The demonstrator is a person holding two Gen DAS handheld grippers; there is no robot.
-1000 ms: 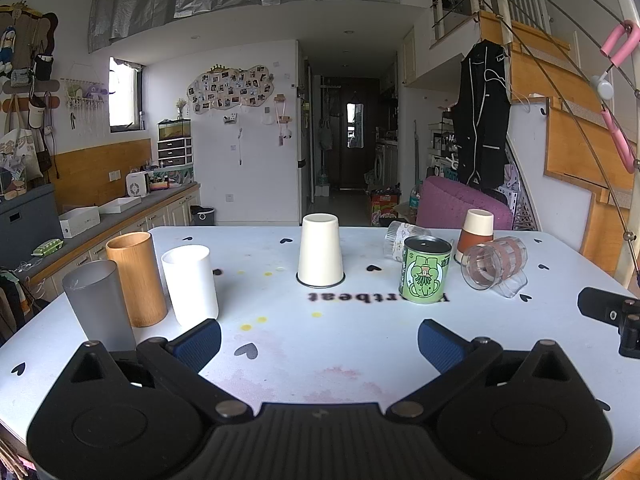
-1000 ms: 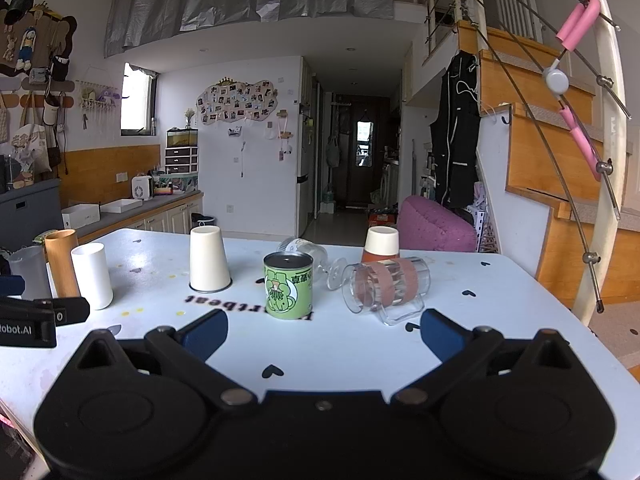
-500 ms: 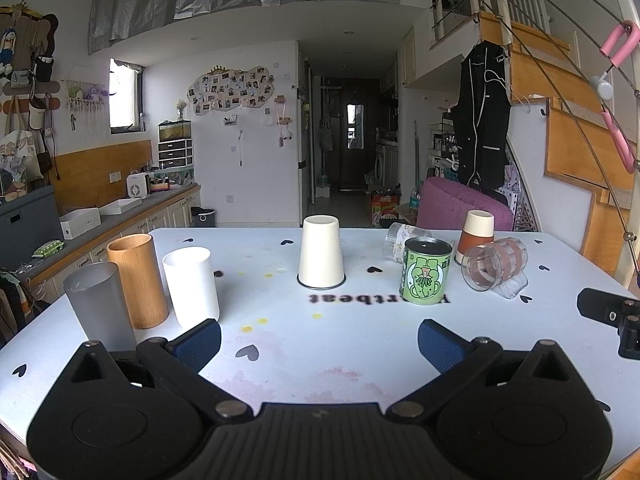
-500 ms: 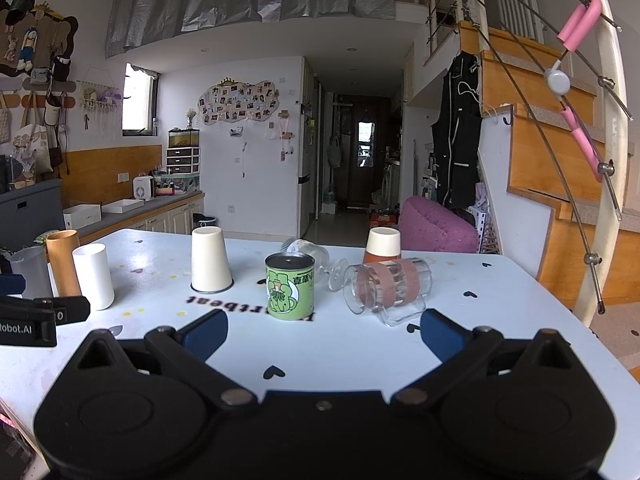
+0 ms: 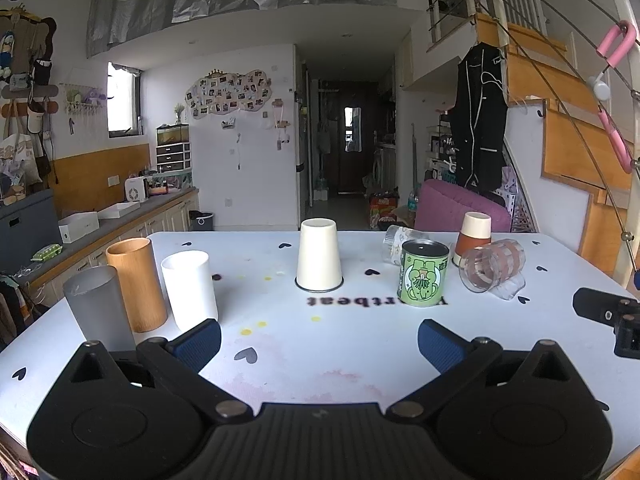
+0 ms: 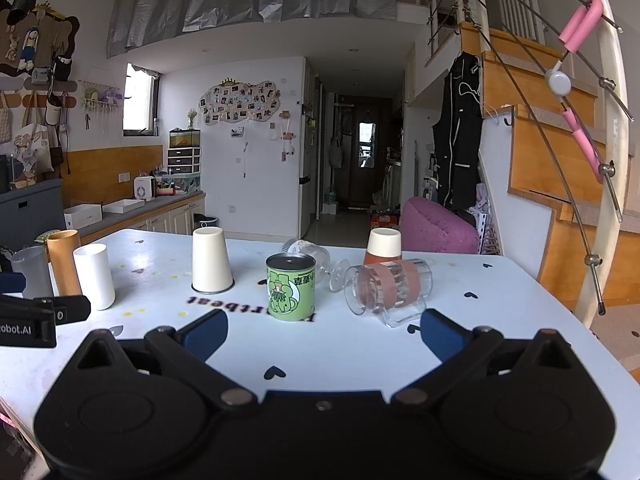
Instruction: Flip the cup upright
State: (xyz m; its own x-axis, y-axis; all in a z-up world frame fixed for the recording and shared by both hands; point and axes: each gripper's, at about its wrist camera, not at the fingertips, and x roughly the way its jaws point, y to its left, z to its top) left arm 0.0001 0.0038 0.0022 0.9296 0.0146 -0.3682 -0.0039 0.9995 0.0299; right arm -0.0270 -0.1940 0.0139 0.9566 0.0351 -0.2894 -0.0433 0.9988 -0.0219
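A cream cup point(image 5: 319, 255) point(image 6: 211, 260) stands upside down mid-table. A green can-shaped cup point(image 5: 423, 278) point(image 6: 290, 287) stands upside down to its right. A clear mug with brown bands point(image 5: 491, 266) point(image 6: 389, 287) lies on its side, and a clear stemmed glass point(image 6: 310, 258) lies behind the can. A brown and cream cup point(image 5: 473, 233) point(image 6: 383, 246) stands upside down at the back. My left gripper point(image 5: 318, 344) is open and empty above the near table. My right gripper point(image 6: 324, 334) is open and empty, close before the can and mug.
Grey point(image 5: 98, 306), wooden point(image 5: 137, 284) and white point(image 5: 190, 289) cups stand upright at the table's left. The white table point(image 5: 320, 352) has heart marks. The right gripper's body point(image 5: 608, 316) shows at the right edge of the left wrist view. A counter lies left, stairs right.
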